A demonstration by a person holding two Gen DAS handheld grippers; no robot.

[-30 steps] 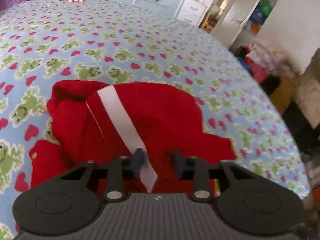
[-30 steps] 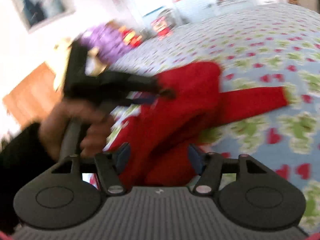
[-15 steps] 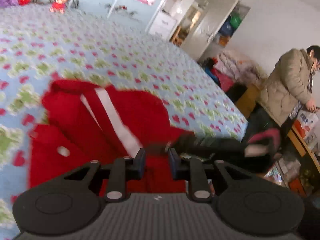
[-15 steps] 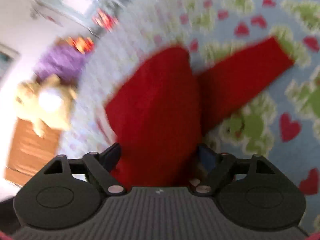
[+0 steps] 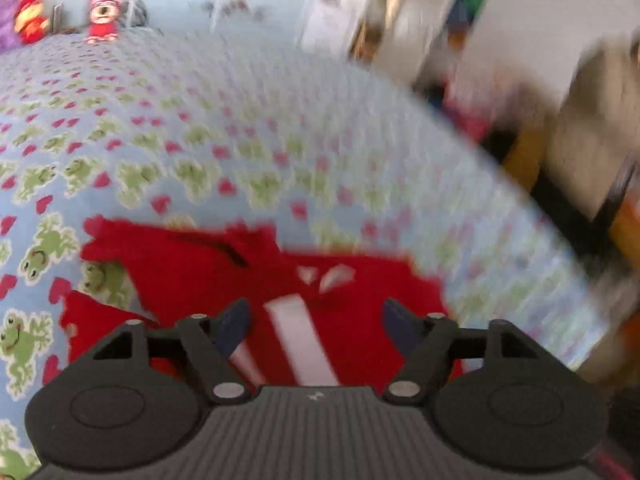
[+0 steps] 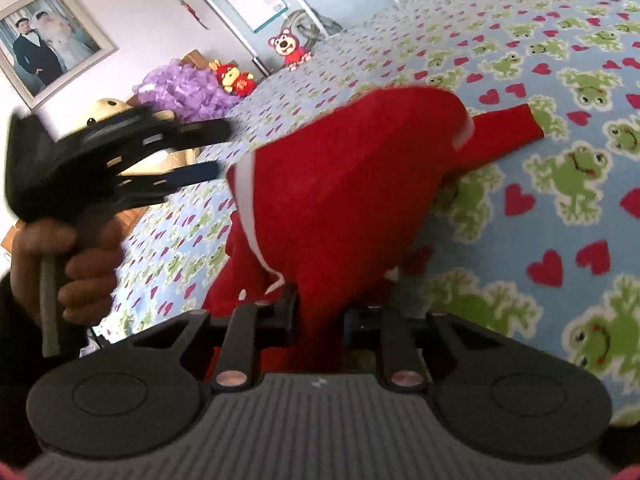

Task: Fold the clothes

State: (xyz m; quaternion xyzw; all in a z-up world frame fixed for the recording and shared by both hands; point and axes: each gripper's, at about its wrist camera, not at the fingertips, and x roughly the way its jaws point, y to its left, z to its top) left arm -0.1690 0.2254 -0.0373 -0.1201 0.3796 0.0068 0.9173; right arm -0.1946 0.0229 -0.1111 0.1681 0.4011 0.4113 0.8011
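Frogs and hearts covered the blue bedspread (image 6: 560, 92) that filled both views, and the room past its far edge was a smear of motion in your left camera. At the head of the bed sat a red bear (image 6: 289, 46) at 12 o'clock in your right view, with a second red toy (image 6: 234, 78) and a purple heap (image 6: 182, 90) at 11 o'clock, and a framed photo (image 6: 48, 42) hung on the wall at 10 o'clock. Your red garment (image 6: 352, 184) with its white stripe (image 6: 248, 208) lay near the bed's centre, humped up in the middle, one sleeve (image 6: 508, 132) stretched flat on the bedspread toward 2 o'clock. Your right gripper (image 6: 320, 322) had just been closing and its jaws were clenched on a gathered fold of the garment at 6 o'clock, red cloth pinched tight between them and rising from them toward the hump. Your left gripper (image 5: 316, 320) had just been opening; its jaws stood wide and released, with the garment (image 5: 224, 276) and stripe (image 5: 300, 344) lying below the gap but nothing pressed between the pads. Seen from your right camera, that left gripper (image 6: 200, 152) hung at 9 o'clock, just beside the garment's striped edge and apart from it, gripped by your hand (image 6: 64, 264) around its handle.
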